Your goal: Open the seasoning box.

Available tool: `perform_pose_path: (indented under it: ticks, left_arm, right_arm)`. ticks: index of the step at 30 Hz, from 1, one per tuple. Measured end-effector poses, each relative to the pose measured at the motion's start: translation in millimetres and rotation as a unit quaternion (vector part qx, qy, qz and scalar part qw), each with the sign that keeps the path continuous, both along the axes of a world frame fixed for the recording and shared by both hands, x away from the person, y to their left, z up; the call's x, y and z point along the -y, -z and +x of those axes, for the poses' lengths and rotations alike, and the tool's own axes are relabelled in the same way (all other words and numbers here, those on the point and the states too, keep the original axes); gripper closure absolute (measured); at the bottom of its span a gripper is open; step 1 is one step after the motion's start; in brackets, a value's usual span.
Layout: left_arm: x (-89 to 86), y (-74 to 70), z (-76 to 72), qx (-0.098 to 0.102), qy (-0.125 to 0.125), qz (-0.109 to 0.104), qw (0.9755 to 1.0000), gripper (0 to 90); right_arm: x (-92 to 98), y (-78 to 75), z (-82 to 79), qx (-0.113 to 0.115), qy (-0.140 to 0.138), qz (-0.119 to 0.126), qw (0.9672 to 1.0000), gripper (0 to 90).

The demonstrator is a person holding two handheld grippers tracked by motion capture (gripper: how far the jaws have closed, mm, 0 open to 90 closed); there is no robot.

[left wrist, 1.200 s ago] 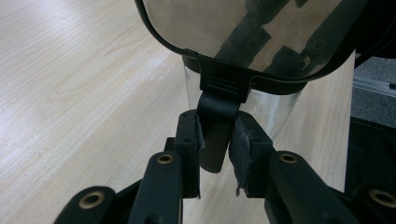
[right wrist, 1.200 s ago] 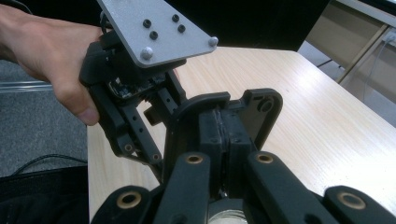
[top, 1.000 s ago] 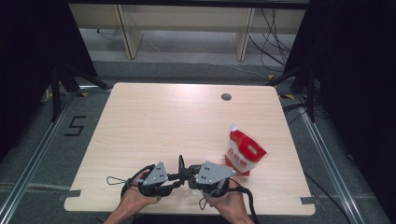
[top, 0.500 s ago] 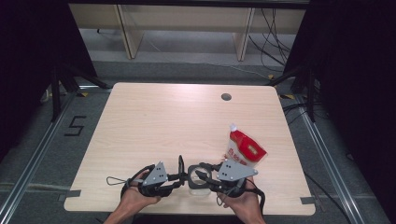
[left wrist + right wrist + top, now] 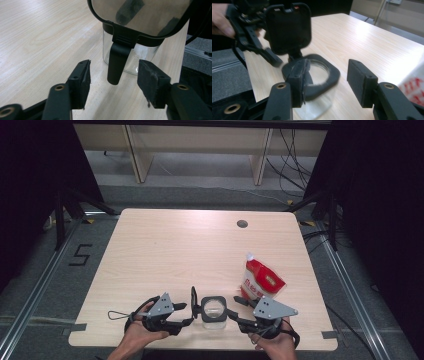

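At the table's near edge, your left gripper (image 5: 189,314) and right gripper (image 5: 234,312) flank a clear square jar (image 5: 213,314) with a black rim, its hinged lid (image 5: 193,299) swung up on the left. Both sets of jaws have just been opening and now stand spread; the lid's latch tab (image 5: 116,63) hangs between the left pads, untouched, while the right jaws seem clear of the rim, though blur hampers that view. Beyond your right hand, a red-and-white pouch (image 5: 260,281) lies on the wooden table (image 5: 180,245).
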State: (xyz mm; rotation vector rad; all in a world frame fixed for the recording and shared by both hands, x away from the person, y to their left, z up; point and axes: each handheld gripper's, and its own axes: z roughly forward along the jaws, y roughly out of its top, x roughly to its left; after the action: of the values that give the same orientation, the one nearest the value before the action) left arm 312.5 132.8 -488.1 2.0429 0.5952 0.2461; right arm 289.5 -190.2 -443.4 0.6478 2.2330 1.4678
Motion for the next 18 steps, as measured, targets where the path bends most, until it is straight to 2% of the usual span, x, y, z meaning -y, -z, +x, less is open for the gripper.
perform_pose_path:
  ticks: [2,4,5,7,8,9,11,12,15,16,18]
  left_arm:
    - [-1.4,0.1,-0.9,0.002,-0.003,0.002,1.0000,40.4]
    - [-4.1,1.0,-3.8,-0.002,-0.005,0.006,1.0000,37.9]
    - [-5.3,1.4,-3.4,0.001,0.002,0.009,1.0000,36.8]
    - [-6.2,1.6,-6.8,-0.009,-0.006,0.010,0.9999,35.3]
    - [-7.0,2.2,-6.8,-0.011,-0.003,0.009,0.9999,34.5]
    - [-6.9,2.7,-8.1,-0.012,-0.007,0.004,0.9999,33.7]
    - [-7.8,2.2,-8.7,-0.013,-0.007,0.008,0.9999,31.9]
    - [-7.8,2.9,-9.4,-0.015,-0.012,0.007,0.9998,31.3]
    - [-8.0,3.9,-10.2,-0.021,-0.013,0.004,0.9997,29.9]
    - [-8.2,4.3,-10.4,-0.021,-0.012,0.004,0.9997,29.7]
    - [-8.3,4.4,-11.0,-0.022,-0.013,0.006,0.9996,28.4]
  right_arm:
    - [2.7,0.9,-0.7,-0.001,0.002,0.001,1.0000,51.1]
    - [12.7,2.3,-3.8,-0.007,0.021,0.001,0.9998,50.1]
    - [15.2,3.5,-4.3,-0.007,0.022,0.001,0.9997,49.7]
    - [21.4,6.0,-7.2,-0.013,0.033,0.002,0.9994,49.6]
    - [24.6,6.8,-9.9,-0.022,0.038,0.000,0.9990,49.5]
    - [27.5,7.9,-9.7,-0.017,0.035,-0.001,0.9993,49.4]
    - [31.9,10.2,-13.4,-0.025,0.044,0.001,0.9987,49.3]
    - [33.7,11.8,-12.9,-0.017,0.039,0.002,0.9991,49.3]
    - [39.7,13.0,-17.4,-0.039,0.054,-0.005,0.9978,49.1]
    - [42.5,13.5,-17.3,-0.025,0.060,-0.010,0.9978,49.1]
    - [46.3,14.8,-18.6,-0.029,0.068,-0.004,0.9973,48.9]
